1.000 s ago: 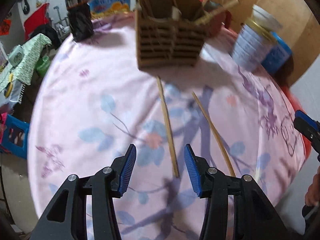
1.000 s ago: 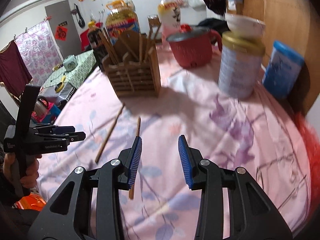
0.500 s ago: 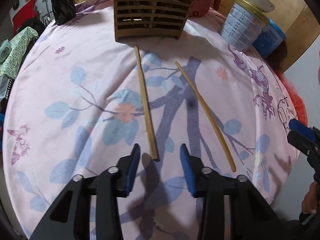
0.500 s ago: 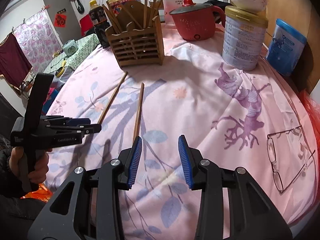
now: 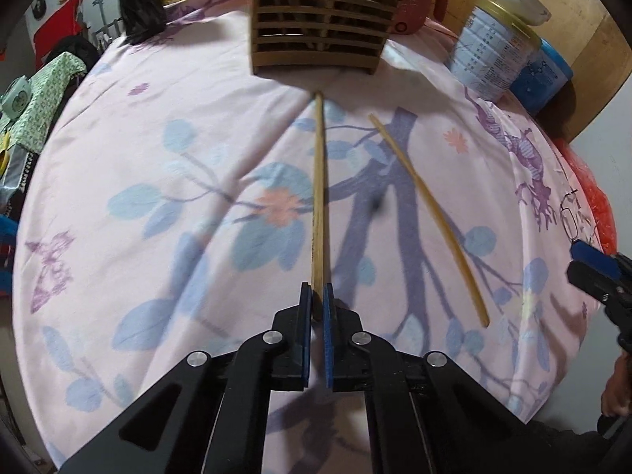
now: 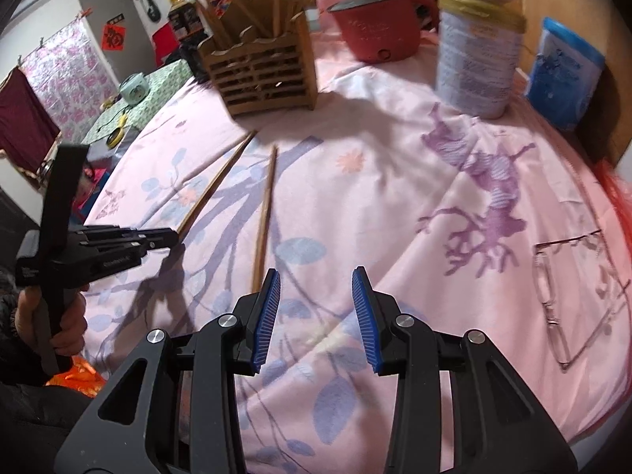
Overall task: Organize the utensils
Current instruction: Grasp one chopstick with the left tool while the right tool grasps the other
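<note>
Two wooden chopsticks lie on the pink flowered tablecloth in front of a slatted wooden utensil holder (image 5: pixel 316 35) that has several sticks in it. My left gripper (image 5: pixel 317 290) is shut on the near end of the left chopstick (image 5: pixel 318 197), which points straight at the holder. The other chopstick (image 5: pixel 426 213) lies free to its right. In the right wrist view my right gripper (image 6: pixel 316 280) hangs open low over the cloth with nothing between its pads. That free chopstick (image 6: pixel 264 213) ends just outside its left finger. The left gripper (image 6: pixel 173 237) shows at the left.
A red pot (image 6: pixel 379 27), a tall tin (image 6: pixel 478 55) with a bowl (image 5: pixel 517 0) on it and a blue container (image 6: pixel 561 75) stand at the back right. A pair of glasses (image 6: pixel 572 308) lies by the table's right edge. A dark bottle (image 5: pixel 140 4) stands back left.
My left gripper came down over the left chopstick's near end and closed on it. The right gripper sank toward the cloth with its jaws unchanged.
</note>
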Motion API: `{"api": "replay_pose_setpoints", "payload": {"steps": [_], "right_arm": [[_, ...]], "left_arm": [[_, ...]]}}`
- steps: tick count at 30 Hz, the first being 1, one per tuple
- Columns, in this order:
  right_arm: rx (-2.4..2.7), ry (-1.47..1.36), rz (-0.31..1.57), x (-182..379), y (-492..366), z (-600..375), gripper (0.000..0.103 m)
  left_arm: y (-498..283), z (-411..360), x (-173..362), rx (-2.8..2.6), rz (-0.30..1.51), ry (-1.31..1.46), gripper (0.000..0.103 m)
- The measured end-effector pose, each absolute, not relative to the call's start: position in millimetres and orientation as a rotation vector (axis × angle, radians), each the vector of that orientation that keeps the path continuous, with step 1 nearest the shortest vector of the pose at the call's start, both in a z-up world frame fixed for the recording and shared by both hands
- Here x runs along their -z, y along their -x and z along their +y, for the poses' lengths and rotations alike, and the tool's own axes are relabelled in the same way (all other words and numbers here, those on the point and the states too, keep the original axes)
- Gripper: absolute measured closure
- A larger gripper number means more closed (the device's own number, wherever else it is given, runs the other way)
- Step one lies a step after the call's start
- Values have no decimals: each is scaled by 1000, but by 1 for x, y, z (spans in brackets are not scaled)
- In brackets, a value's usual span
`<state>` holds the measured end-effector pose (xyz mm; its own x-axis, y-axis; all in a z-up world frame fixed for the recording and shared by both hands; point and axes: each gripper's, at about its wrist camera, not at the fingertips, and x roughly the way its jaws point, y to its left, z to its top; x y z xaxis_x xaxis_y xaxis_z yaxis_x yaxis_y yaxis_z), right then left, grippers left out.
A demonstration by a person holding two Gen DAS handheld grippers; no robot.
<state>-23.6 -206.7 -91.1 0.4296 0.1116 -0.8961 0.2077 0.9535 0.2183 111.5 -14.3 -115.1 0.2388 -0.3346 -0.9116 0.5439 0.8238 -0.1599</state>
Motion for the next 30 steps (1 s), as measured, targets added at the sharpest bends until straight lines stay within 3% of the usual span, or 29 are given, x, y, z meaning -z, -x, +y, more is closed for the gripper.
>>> {"api": "replay_pose_setpoints", "payload": {"steps": [16, 24, 30], "right_arm": [[-90, -277, 1182, 123, 9, -166, 65], [-98, -232, 1205, 142, 9, -156, 91], [-100, -189, 1184, 142, 11, -154, 96]], "left_arm": [[-102, 19, 115, 551, 1215, -237, 97], [-100, 17, 117, 564, 1210, -249, 97], [-100, 17, 118, 565, 1198, -238, 97]]}}
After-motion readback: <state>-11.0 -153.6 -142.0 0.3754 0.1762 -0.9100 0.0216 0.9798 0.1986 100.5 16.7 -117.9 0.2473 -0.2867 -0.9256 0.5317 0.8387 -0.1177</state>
